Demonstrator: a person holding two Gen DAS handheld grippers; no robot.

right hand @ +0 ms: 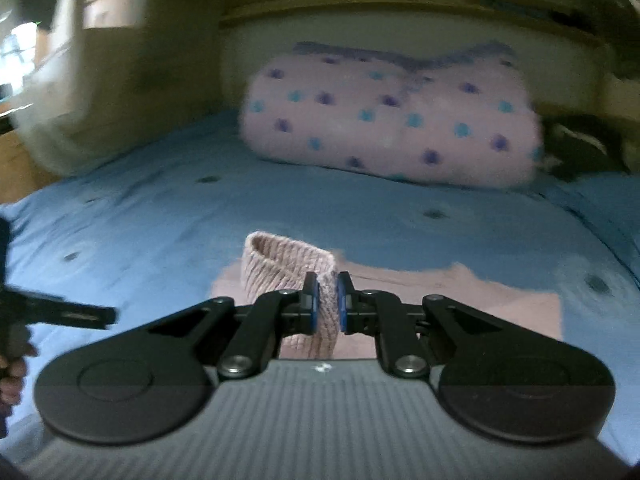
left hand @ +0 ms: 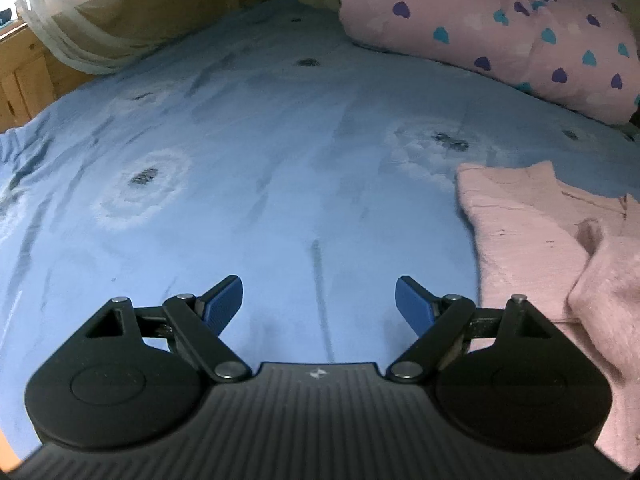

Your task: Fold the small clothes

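Note:
A small pink knit sweater [left hand: 540, 236] lies on the blue bed sheet [left hand: 280, 140], at the right of the left wrist view. My left gripper [left hand: 319, 304] is open and empty, low over the bare sheet just left of the sweater. In the right wrist view my right gripper [right hand: 328, 304] is shut on the sweater's ribbed sleeve cuff [right hand: 288, 268] and holds it lifted above the flat body of the sweater [right hand: 460, 304]. The right wrist view is blurred.
A rolled pink blanket with blue and purple hearts [left hand: 500, 28] lies at the head of the bed; it also shows in the right wrist view [right hand: 392, 124]. A white curtain [left hand: 72, 20] and wooden furniture [left hand: 20, 76] stand at the left. The left gripper's handle [right hand: 60, 312] shows at the left edge.

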